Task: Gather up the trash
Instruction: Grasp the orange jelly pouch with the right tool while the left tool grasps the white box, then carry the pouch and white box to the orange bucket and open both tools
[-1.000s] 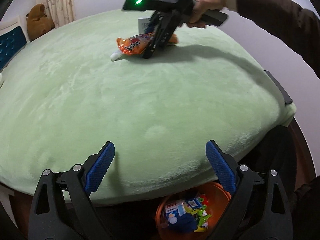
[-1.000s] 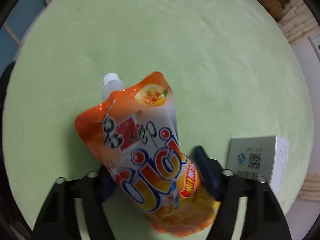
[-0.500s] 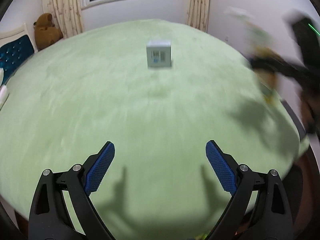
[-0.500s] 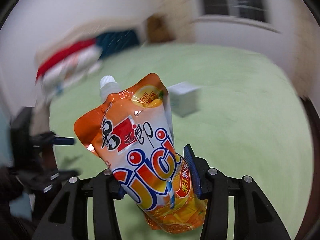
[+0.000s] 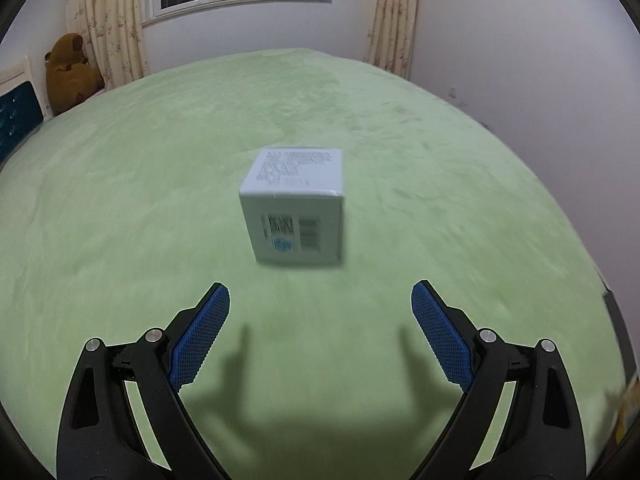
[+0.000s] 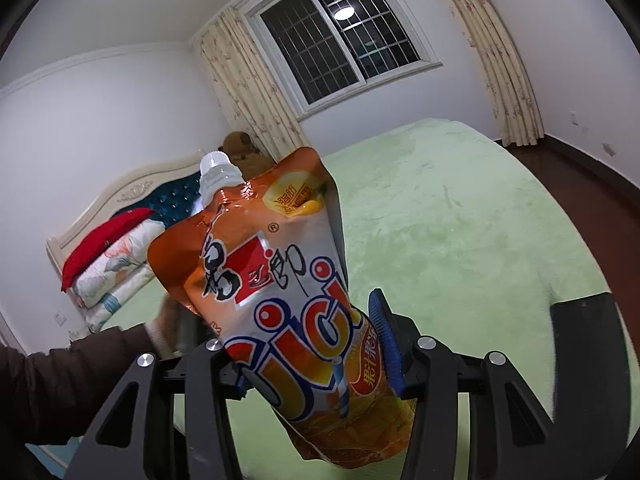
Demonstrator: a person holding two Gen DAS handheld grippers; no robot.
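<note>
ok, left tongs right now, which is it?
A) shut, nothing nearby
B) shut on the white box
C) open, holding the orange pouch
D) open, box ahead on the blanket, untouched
D: the left tongs are spread wide, and the white box sits on the green blanket beyond the fingertips, apart from them. The orange drink pouch is clamped in the right tongs.

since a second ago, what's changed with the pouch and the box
The right claw has lifted the orange pouch off the green bedspread into the air. The left claw has swung from the bed's edge up to the white box. The right grip stays shut, the left open; the box hasn't moved.
</note>
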